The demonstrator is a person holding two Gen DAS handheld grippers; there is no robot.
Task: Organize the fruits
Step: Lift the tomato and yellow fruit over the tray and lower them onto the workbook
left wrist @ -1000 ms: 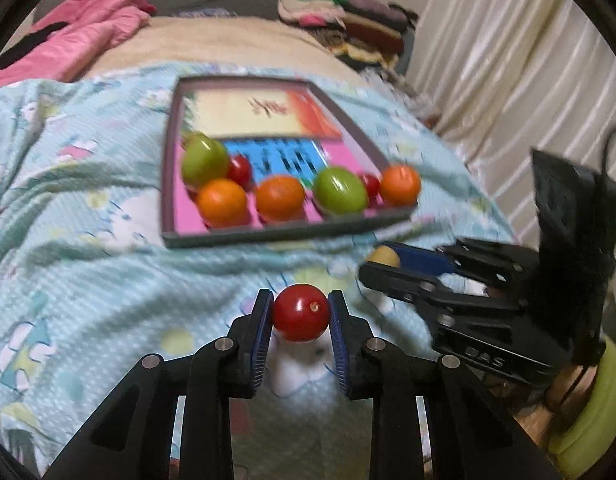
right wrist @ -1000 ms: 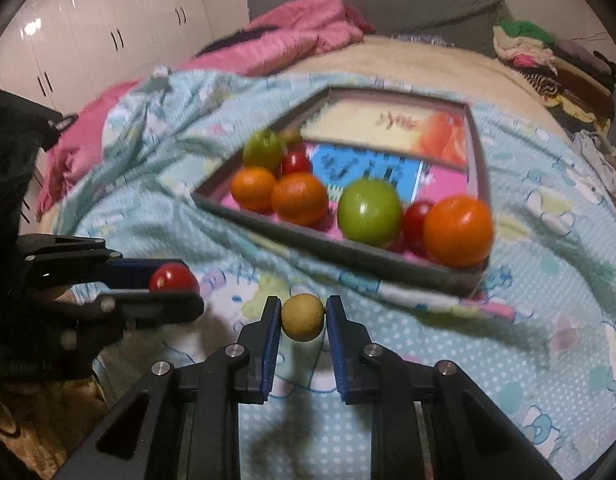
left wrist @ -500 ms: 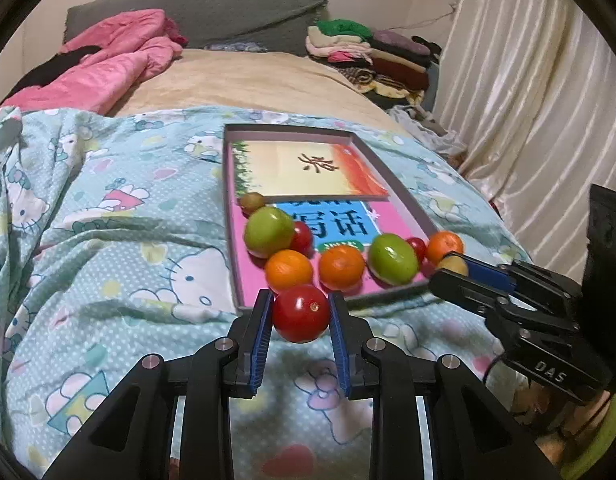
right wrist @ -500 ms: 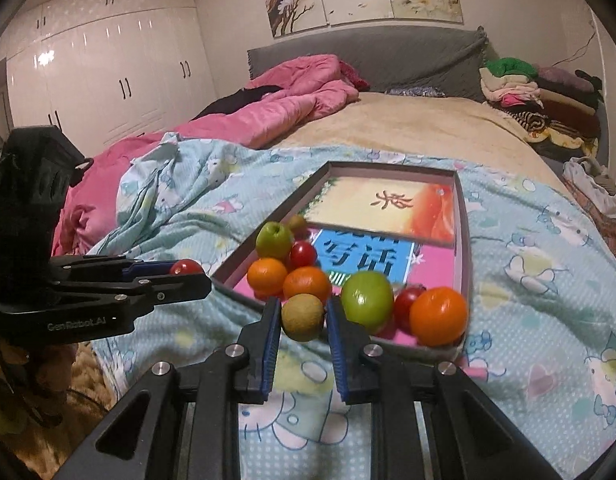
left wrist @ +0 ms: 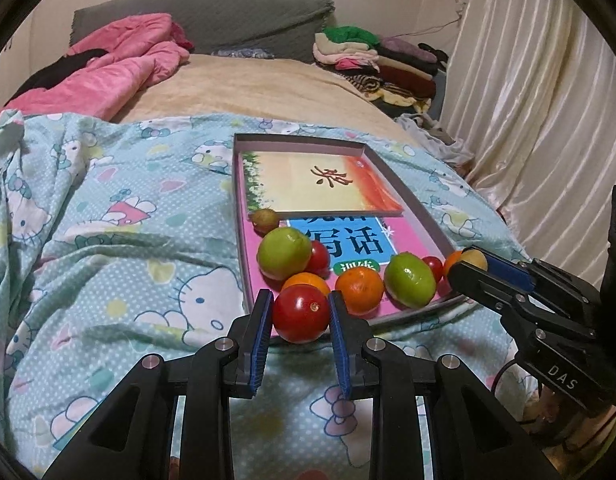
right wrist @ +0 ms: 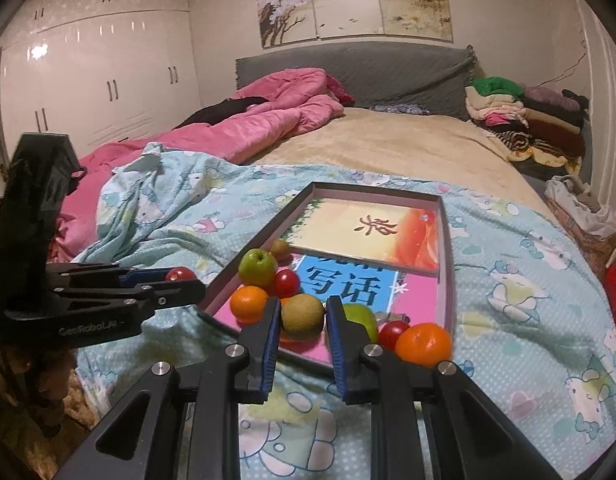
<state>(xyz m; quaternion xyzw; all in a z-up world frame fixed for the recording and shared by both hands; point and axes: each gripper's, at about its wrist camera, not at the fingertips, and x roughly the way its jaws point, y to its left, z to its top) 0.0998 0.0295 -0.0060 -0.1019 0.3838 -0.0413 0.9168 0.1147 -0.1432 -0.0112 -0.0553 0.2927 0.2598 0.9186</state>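
A bedroom: bed (right wrist: 407,148) under a pale blue cartoon-print sheet (left wrist: 120,248), pink quilt (right wrist: 244,128) bunched near the grey headboard. On the sheet, a shallow tray (left wrist: 411,200) lined with two picture books, long axis running away from both cameras. Along its near end, a row of fruit: green apple (left wrist: 284,253), orange (left wrist: 359,290), second green fruit (left wrist: 409,279), small red tomatoes, a brown fruit farther back.

Left tool (left wrist: 301,314) clenched on a red tomato (left wrist: 301,313), held just short of the tray's near left corner, tray straight ahead and slightly right. Right tool (right wrist: 302,316) clenched on a brown kiwi (right wrist: 302,316), poised at the near rim toward the tray's right half, just beside another orange (right wrist: 425,344).

Key relation: open tray floor behind the fruit row, so likely a forward reach over that row for each tool. Both about equally near; left nearer the left gap, right nearer the right.
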